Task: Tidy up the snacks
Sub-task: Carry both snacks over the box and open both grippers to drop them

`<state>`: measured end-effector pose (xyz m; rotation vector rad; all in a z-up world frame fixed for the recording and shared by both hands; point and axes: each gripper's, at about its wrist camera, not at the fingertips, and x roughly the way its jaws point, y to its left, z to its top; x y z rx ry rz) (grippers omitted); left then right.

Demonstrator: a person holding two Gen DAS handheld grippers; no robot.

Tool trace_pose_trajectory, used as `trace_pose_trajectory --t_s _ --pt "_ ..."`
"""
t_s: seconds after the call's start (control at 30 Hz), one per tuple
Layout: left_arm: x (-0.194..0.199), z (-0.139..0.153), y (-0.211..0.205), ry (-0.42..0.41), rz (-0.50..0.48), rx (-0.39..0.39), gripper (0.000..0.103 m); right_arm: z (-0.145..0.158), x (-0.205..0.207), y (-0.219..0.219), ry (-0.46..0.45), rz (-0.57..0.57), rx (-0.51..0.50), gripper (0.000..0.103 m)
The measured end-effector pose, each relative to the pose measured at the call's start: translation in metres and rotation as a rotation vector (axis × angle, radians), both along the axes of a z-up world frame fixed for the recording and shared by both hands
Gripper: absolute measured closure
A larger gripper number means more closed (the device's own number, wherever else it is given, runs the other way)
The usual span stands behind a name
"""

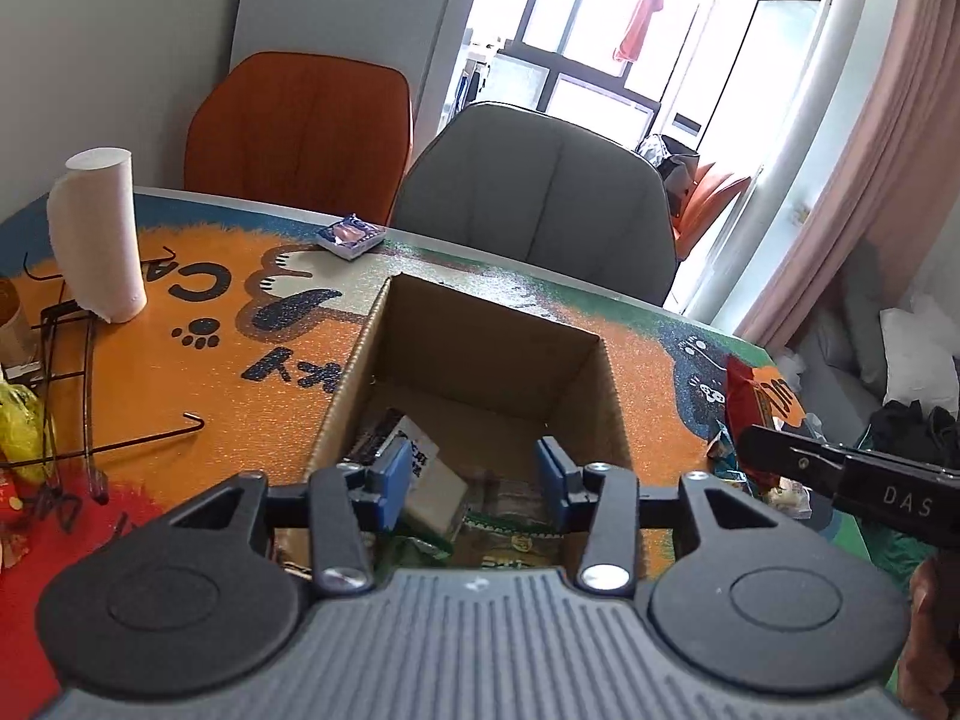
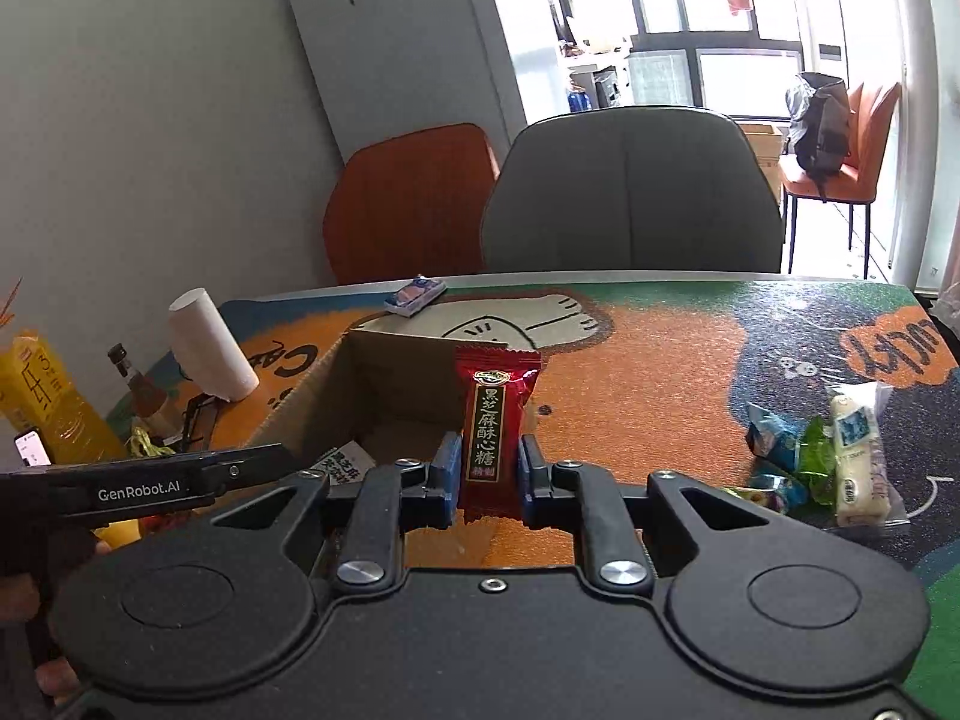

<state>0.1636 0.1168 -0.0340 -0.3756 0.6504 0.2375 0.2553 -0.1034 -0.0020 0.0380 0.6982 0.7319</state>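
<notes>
Right wrist view: the right gripper (image 2: 489,468) has its fingers clamped on a red candy packet (image 2: 495,429) beside the cardboard box (image 1: 384,324), which already holds several snacks. The left gripper (image 1: 474,480) hangs above it, fingers parted and empty. More snacks (image 2: 822,456) wait on the worktop (image 2: 660,360).

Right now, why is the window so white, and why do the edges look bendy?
Left wrist view: daylight overexposes the window, washing out detail; the fisheye lens curves the table edge and darkens the corners. Right wrist view: the window is bright but less washed out, glare shines on the mat, and the red candy looks sharp.
</notes>
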Motion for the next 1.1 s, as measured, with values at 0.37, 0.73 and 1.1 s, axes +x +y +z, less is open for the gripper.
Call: trace_pose_trajectory --t_s 0.37,0.73,1.1 --pt "-0.016 -0.001 0.02 0.018 0.029 -0.002 0.042 0.002 -0.01 0.037 0.011 0.076 0.012 0.085" --pt "-0.025 0.0 0.026 0.02 0.047 0.008 0.031 0.01 -0.021 0.05 -0.016 0.126 0.032 0.065" --pt "-0.016 -0.003 0.009 0.024 0.012 0.004 0.02 0.002 -0.014 0.016 0.008 0.044 0.007 0.061"
